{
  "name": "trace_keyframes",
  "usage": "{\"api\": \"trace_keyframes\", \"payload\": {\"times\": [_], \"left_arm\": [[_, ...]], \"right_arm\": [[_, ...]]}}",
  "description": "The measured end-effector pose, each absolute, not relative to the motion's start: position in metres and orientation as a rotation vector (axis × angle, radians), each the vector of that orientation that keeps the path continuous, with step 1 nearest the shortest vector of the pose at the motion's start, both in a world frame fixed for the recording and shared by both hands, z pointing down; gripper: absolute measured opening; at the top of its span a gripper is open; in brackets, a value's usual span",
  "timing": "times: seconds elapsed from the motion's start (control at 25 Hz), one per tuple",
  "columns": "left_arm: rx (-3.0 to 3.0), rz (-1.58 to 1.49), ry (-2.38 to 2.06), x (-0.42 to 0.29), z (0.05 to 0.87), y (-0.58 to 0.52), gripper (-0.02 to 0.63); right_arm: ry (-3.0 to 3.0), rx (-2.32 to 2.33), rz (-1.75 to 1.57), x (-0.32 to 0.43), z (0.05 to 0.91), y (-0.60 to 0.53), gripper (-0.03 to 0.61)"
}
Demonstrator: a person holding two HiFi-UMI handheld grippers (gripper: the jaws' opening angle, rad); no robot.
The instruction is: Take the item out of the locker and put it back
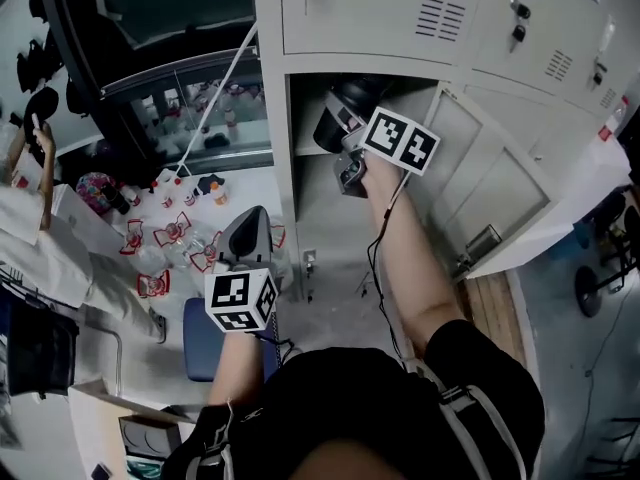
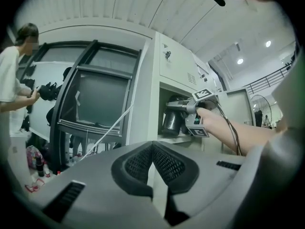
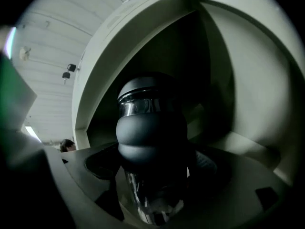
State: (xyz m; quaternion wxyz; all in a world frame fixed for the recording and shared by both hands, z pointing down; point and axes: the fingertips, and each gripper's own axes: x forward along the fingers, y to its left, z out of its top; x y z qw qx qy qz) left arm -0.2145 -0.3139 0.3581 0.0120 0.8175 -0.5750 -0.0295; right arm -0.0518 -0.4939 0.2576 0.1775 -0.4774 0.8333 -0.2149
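A dark bottle (image 3: 150, 132) with a matte black sleeve and a glossy lower body fills the right gripper view, and my right gripper (image 3: 152, 175) is shut on it. In the head view the bottle (image 1: 335, 118) is at the mouth of the open locker compartment (image 1: 310, 183), held there by the right gripper (image 1: 345, 140). The left gripper view shows the bottle (image 2: 171, 120) just above the compartment's shelf; I cannot tell if it rests on it. My left gripper (image 2: 152, 149) hangs low by my side (image 1: 250, 223), shut and holding nothing.
The locker door (image 1: 500, 188) stands swung open to the right. A black-framed screen (image 2: 100, 99) is left of the lockers. A person in white (image 1: 30, 218) stands at far left, with small clutter (image 1: 170, 233) on the floor and a blue stool (image 1: 200, 338) near me.
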Motion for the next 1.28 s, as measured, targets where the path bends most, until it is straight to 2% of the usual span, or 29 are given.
{"api": "trace_keyframes", "payload": {"times": [0.32, 0.48, 0.8, 1.12, 1.28], "left_arm": [[2.521, -0.099, -1.814, -0.227, 0.361, -0.314, 0.012], [2.529, -0.101, -1.813, -0.227, 0.361, -0.315, 0.012], [2.538, -0.096, -1.791, -0.221, 0.364, -0.318, 0.012], [2.545, -0.089, -1.782, -0.219, 0.364, -0.319, 0.012], [2.554, -0.074, -1.769, -0.213, 0.365, -0.319, 0.012]], "right_arm": [[2.486, -1.651, -0.352, -0.058, 0.263, -0.525, 0.436], [2.487, -1.663, -0.351, -0.059, 0.27, -0.528, 0.436], [2.56, -1.681, -0.135, -0.073, 0.275, -0.53, 0.437], [2.557, -1.635, -0.131, -0.073, 0.272, -0.529, 0.439], [2.512, -1.625, -0.076, -0.064, 0.259, -0.51, 0.471]]}}
